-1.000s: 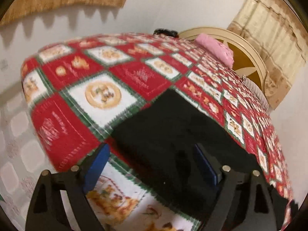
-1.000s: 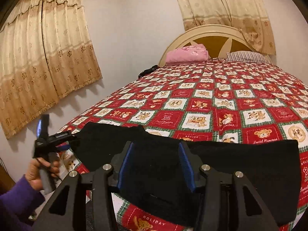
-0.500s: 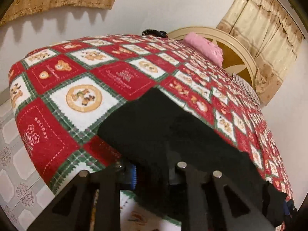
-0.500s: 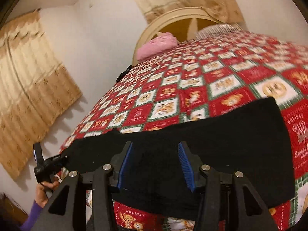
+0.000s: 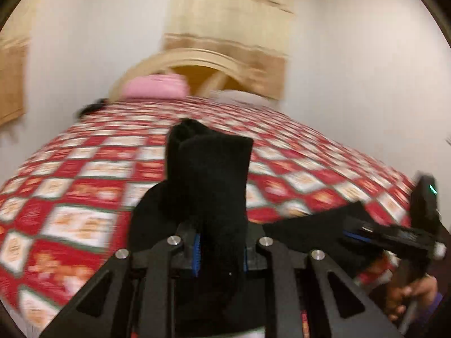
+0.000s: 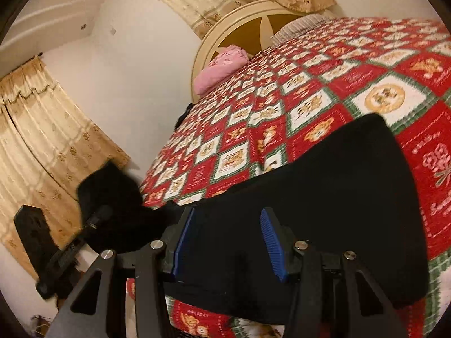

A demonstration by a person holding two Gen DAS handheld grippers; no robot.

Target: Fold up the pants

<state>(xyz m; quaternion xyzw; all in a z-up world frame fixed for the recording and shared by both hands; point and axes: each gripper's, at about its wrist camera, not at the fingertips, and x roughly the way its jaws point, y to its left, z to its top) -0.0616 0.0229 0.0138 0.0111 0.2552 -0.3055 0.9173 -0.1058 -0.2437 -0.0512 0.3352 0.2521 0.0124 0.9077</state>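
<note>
Black pants (image 6: 332, 186) lie across the near edge of a bed with a red, white and green checked blanket (image 6: 310, 90). My left gripper (image 5: 221, 250) is shut on one end of the pants (image 5: 208, 174) and holds it lifted, the cloth standing up between the fingers. It also shows at the left of the right wrist view (image 6: 93, 219) with bunched black cloth. My right gripper (image 6: 228, 242) is open, its blue pads on either side of the flat pants near the bed edge. It shows at the right of the left wrist view (image 5: 358, 235).
A pink folded cloth (image 6: 222, 67) and a striped pillow (image 6: 298, 26) lie by the cream headboard (image 6: 239, 19). A small dark object (image 6: 183, 114) lies at the bed's far left edge. Beige curtains (image 6: 42, 146) hang on the left wall.
My left gripper closed on the end of the pants and lifted it, swinging to face the headboard. My right gripper stayed open over the pants and tilted.
</note>
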